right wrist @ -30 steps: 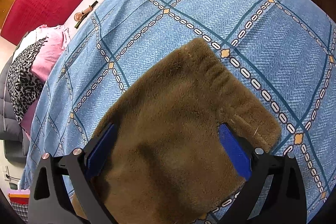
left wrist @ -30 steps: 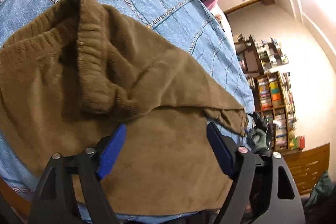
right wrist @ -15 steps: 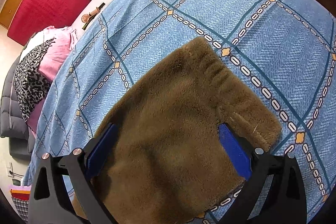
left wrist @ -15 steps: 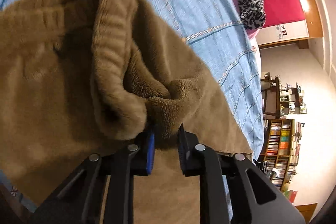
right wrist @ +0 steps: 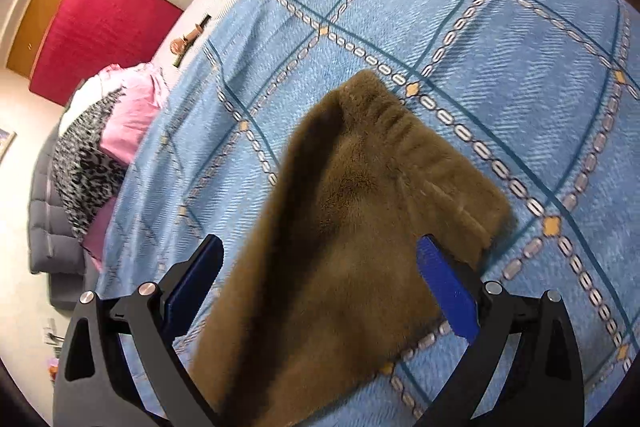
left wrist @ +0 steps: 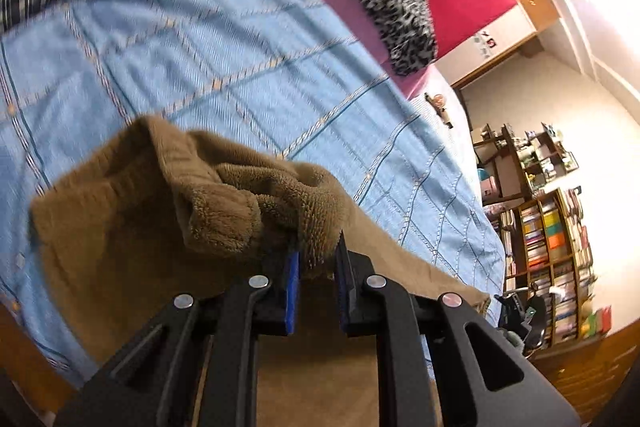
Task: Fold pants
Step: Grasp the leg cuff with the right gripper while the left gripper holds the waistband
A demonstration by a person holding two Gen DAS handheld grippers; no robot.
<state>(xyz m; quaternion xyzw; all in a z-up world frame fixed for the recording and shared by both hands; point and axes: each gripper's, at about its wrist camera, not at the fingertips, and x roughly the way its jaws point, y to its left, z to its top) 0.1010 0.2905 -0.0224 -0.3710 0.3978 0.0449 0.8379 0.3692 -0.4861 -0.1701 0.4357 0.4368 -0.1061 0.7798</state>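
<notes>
Pants of brown fleece lie on the blue patterned bedspread of the bed. The left gripper is clamped on a bunched fold of them. The right gripper hovers spread wide over the pants, gripping nothing.

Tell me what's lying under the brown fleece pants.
Under the brown fleece pants lies the blue patterned bedspread, showing on all sides. The left gripper pinches a bunched fold clear of it. Anything directly beneath the fabric is covered and cannot be seen.
</notes>
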